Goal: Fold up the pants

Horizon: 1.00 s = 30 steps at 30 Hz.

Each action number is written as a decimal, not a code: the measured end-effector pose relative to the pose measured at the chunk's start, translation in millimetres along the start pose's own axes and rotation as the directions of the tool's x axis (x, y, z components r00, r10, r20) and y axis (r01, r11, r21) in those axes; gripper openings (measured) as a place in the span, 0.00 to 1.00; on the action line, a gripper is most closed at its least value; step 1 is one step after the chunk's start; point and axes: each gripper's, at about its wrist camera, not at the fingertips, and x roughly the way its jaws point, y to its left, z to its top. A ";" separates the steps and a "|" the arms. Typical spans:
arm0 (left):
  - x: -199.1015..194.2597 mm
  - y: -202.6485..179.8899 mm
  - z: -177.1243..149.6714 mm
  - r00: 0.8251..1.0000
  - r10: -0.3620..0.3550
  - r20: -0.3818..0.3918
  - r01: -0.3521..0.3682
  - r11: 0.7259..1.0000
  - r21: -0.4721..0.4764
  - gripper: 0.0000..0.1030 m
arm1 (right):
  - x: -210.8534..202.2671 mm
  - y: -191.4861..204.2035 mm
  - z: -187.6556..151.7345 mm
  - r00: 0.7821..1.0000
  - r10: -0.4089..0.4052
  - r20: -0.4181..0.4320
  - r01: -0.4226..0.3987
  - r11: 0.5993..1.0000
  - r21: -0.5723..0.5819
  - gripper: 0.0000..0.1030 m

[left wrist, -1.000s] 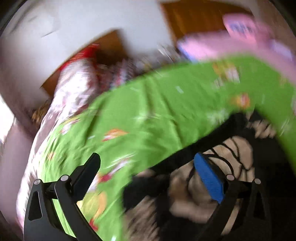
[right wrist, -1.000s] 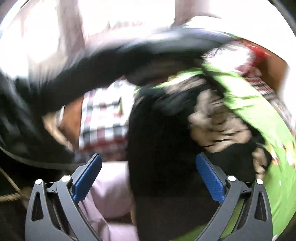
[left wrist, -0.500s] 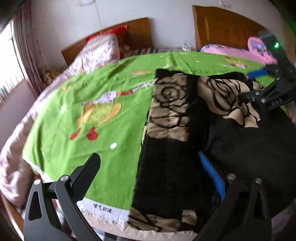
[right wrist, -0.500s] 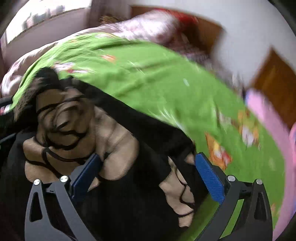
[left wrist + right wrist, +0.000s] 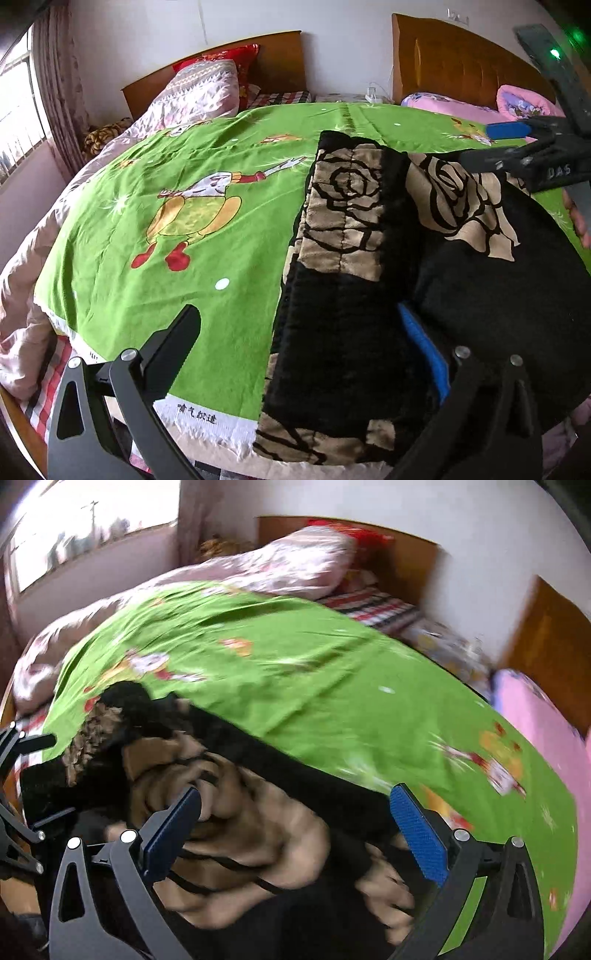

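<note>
Black plush pants with tan rose print (image 5: 354, 258) lie on the green cartoon bedspread (image 5: 192, 236) at its near right edge; left gripper (image 5: 306, 354) and right gripper (image 5: 295, 823) both gape, holding nothing (right view blurred), so thick pile may slide off.

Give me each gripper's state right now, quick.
Left gripper: open, over the pants on the green sheet.
Right gripper: open, holding nothing, pants below it.
</note>
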 end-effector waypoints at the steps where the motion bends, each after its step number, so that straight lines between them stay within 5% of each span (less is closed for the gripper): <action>1: 0.1 0.3 -0.4 1.000 -0.001 -0.002 0.001 1.000 -0.005 0.99 | 10.5 5.2 2.9 1.000 -0.015 -0.028 0.014 1.000 -0.023 0.95; 5: -0.4 2.0 -1.3 1.000 -0.014 -0.009 0.014 1.000 -0.019 0.99 | 41.5 -8.6 7.8 0.994 -0.063 -0.085 0.063 0.998 -0.002 0.95; 8: -3.1 -0.2 -0.3 1.000 0.000 -0.006 0.000 1.000 -0.012 0.99 | 16.9 -32.2 4.5 1.000 -0.021 -0.005 0.022 0.993 0.119 0.95; 11: -25.0 -7.7 0.7 0.999 0.037 0.029 -0.036 0.999 -0.008 0.98 | -24.5 -36.9 -9.7 0.995 -0.066 0.072 0.058 0.993 0.105 0.95; 13: -61.3 -15.9 0.8 0.992 -0.042 0.123 0.042 0.999 0.005 0.98 | -45.4 -43.8 -21.7 0.994 -0.049 0.098 0.041 0.996 0.081 0.95; 16: -92.6 -39.8 0.1 0.966 -0.200 0.165 0.194 0.980 0.054 0.98 | -62.6 -71.7 -47.8 0.993 -0.067 0.096 0.057 0.992 0.109 0.95; 20: -98.9 -101.9 -10.6 0.946 -0.284 0.157 0.251 0.947 0.199 0.98 | -51.6 -110.1 -79.8 0.998 -0.047 0.050 0.032 0.962 0.272 0.95; 23: -86.3 -135.1 -19.4 0.943 -0.317 0.102 0.283 0.924 0.257 0.98 | -37.5 -108.5 -89.2 1.000 -0.019 0.019 0.013 0.963 0.269 0.95; 27: -55.6 -156.8 -39.8 0.965 -0.262 0.017 0.244 0.919 0.310 0.99 | -9.0 -110.6 -89.1 0.990 -0.122 -0.069 0.136 0.957 0.255 0.95; 30: -56.6 -150.5 -43.0 0.962 -0.274 0.021 0.255 0.920 0.296 0.99 | 2.4 -128.1 -85.4 0.993 -0.098 -0.068 0.115 0.936 0.332 0.95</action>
